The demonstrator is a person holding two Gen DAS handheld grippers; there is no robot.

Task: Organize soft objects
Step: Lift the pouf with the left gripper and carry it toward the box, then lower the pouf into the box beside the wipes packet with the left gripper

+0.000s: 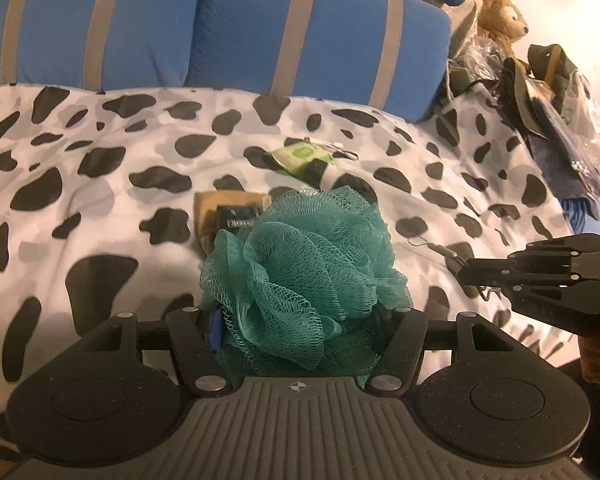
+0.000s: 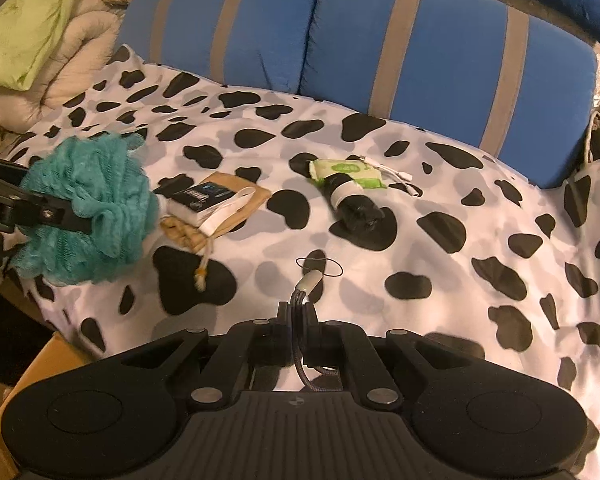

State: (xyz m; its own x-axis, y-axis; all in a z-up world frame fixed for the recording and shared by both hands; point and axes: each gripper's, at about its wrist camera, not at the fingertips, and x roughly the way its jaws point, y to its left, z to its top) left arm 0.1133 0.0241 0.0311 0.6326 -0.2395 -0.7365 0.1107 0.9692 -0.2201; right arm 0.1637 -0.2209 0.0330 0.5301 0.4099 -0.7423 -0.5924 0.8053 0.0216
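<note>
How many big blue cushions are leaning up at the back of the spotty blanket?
2. One blue cushion stands at the back left, the other blue cushion right beside it, both behind the spotty blanket. More could be hidden outside the pictures.

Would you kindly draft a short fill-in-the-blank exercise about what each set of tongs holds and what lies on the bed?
1. The left tongs grip a teal mesh bath ____.
2. The right tongs are shut on a thin braided ____.
3. The bed cover is white with ____ cow spots.
4. The green wipes packet lies in front of the blue ____ with grey stripes.

Missing words: pouf; cable; black; cushions
</note>
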